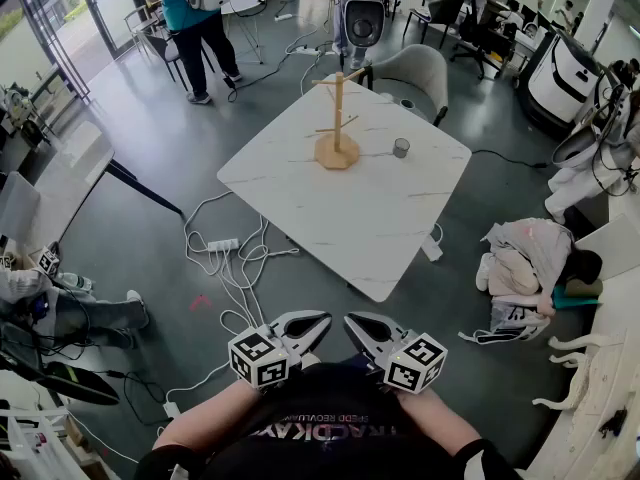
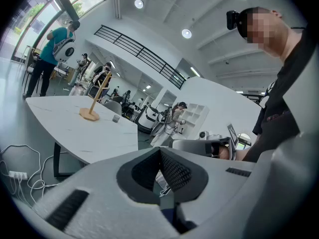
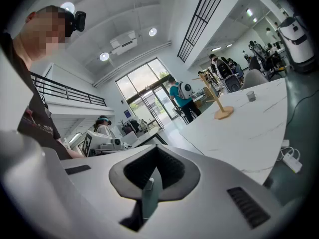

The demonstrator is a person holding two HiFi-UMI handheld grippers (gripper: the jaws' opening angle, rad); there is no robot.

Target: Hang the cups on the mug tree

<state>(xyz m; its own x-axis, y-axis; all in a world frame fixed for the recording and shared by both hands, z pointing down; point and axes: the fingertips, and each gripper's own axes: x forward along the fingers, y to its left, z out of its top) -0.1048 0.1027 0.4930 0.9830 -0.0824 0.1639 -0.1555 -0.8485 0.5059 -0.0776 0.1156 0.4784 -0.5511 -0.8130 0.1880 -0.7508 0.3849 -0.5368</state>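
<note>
A wooden mug tree (image 1: 337, 128) stands upright on the far part of a white marble table (image 1: 380, 233), with nothing hanging on its pegs. One small grey cup (image 1: 401, 148) sits on the table just right of it. Both grippers are held close to the person's chest, well short of the table's near corner. My left gripper (image 1: 305, 320) and right gripper (image 1: 362, 324) are side by side, jaws shut with nothing between them. The left gripper view shows the mug tree (image 2: 93, 103) and cup (image 2: 115, 118) far off; the right gripper view shows the tree (image 3: 219, 103) and cup (image 3: 251, 96) too.
White cables and a power strip (image 1: 222, 245) lie on the floor between me and the table. A grey chair (image 1: 415, 73) stands behind the table. A person in a teal shirt (image 1: 195, 18) is at the back left. A pile of cloth and bags (image 1: 525, 263) lies at the right.
</note>
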